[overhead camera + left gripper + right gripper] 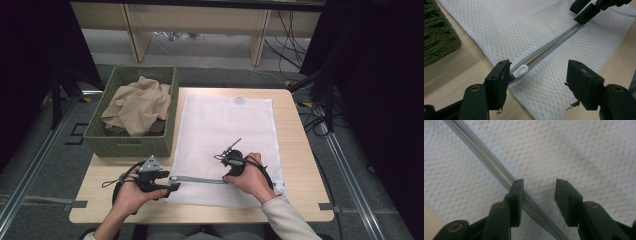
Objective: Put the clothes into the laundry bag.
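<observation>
Currently noted:
Woven basket (107,141): crumpled beige cloth (137,105) held inside.
Mesh laundry bag (220,125): laid flat on table (300,150), zipper (549,46) closed.
Left gripper (537,75): jaws apart, zipper pull (520,70) between them, ungripped.
Right gripper (539,195): spread wide over the zipper, nothing held.

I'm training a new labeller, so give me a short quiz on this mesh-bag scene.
1. True or false: the left gripper is clamped on the zip pull.
2. What lies in the green basket? A) beige cloth B) shoes C) bottles
3. What does the right gripper hover over?

Key:
1. False; its fingers stand apart, and the pull sits beside the left one.
2. A, the cloth.
3. The mesh bag, at its zip.
</observation>
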